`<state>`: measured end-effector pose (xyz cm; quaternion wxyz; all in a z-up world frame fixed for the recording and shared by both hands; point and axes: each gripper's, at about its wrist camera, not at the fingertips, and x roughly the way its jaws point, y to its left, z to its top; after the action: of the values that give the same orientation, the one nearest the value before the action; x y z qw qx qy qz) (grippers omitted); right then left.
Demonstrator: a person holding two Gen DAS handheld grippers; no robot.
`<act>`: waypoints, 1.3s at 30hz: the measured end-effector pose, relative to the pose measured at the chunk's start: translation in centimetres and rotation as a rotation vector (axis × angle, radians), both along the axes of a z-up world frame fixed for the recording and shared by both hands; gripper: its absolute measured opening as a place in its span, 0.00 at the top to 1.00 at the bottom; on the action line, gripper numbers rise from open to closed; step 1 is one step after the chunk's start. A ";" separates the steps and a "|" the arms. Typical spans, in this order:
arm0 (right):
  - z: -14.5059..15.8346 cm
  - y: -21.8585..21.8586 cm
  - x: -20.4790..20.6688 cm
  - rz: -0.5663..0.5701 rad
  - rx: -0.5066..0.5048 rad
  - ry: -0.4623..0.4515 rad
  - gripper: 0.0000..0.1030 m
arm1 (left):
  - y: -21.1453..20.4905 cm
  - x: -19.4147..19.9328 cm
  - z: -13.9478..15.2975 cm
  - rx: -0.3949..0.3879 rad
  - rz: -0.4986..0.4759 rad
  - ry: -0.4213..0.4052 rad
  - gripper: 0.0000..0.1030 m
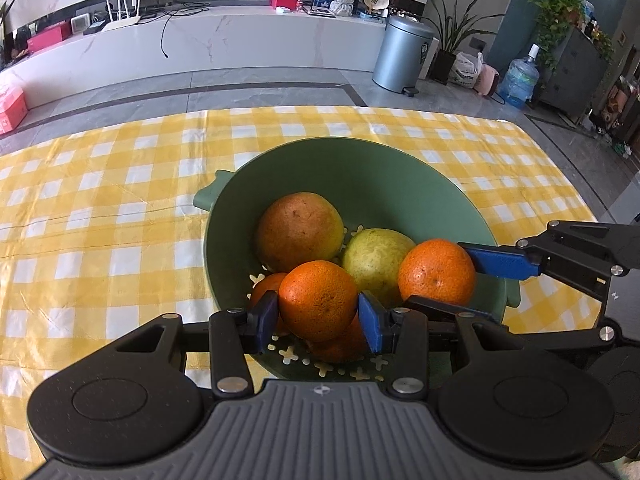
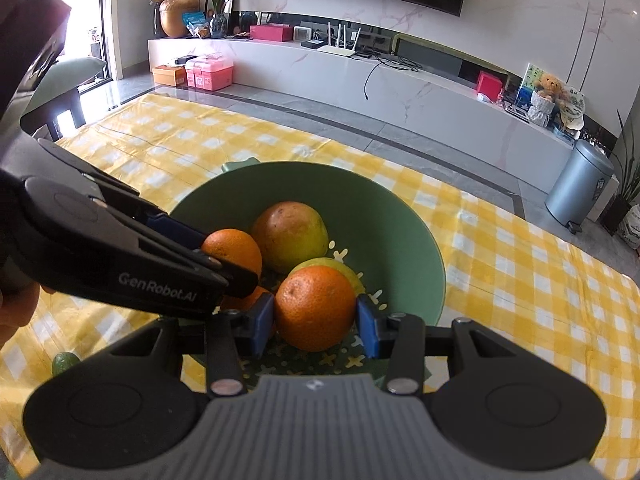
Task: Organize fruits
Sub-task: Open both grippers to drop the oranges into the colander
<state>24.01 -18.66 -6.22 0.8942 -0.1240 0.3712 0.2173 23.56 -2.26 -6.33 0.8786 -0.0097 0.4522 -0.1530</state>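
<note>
Checked tablecloth (image 1: pixel 120 208), green bowl (image 1: pixel 360 168), each gripper (image 1: pixel 318 314) (image 2: pixel 315 316) clamping an orange (image 1: pixel 318 300) (image 2: pixel 314 308)

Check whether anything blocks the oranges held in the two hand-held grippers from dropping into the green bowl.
Nothing visible does: the left hand-held gripper and right hand-held gripper each clamp a round orange over the green plastic strainer bowl, with fruit piled below.

Left gripper (image 1: pixel 318 312): black linkage arms w/ silver screws, blue pads, grey ribbed body, two round black discs. Right gripper (image 2: pixel 315 318): same build. White "GenRobot.AI" lettering on left gripper's side in right view.
</note>
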 end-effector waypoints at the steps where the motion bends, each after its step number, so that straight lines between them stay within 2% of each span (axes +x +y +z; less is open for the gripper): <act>1: 0.0 0.0 0.0 0.000 -0.001 0.001 0.60 | 0.0 0.0 0.0 -0.001 0.001 -0.001 0.52; 3: 0.0 0.0 0.0 0.000 -0.004 0.002 0.60 | 0.0 0.0 0.0 -0.002 0.001 -0.001 0.51; 11: 0.1 0.0 0.1 -0.002 -0.005 0.009 0.60 | 0.5 -0.4 0.7 -0.023 0.000 -0.006 0.40; 15: 0.7 0.0 0.2 -0.001 0.005 0.002 0.60 | 1.2 -1.1 2.1 -0.052 0.020 -0.034 0.39; 18: 1.1 0.4 0.3 0.008 0.010 -0.005 0.60 | 2.1 -1.8 3.4 -0.070 0.045 -0.066 0.34; 23: 1.0 1.5 1.1 0.019 0.014 0.003 0.60 | 3.0 -2.5 4.5 -0.002 0.102 -0.078 0.33; 28: 0.4 2.7 1.7 0.010 0.034 0.037 0.60 | 4.1 -2.8 4.0 0.058 0.146 -0.052 0.32; 39: -0.4 4.0 1.9 0.010 0.012 0.064 0.59 | 5.2 -4.2 2.7 0.073 0.140 0.010 0.32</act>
<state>25.93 -14.64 -6.62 0.8816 -0.1132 0.3976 0.2278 19.34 2.90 -3.59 0.8846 -0.0101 0.4602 -0.0747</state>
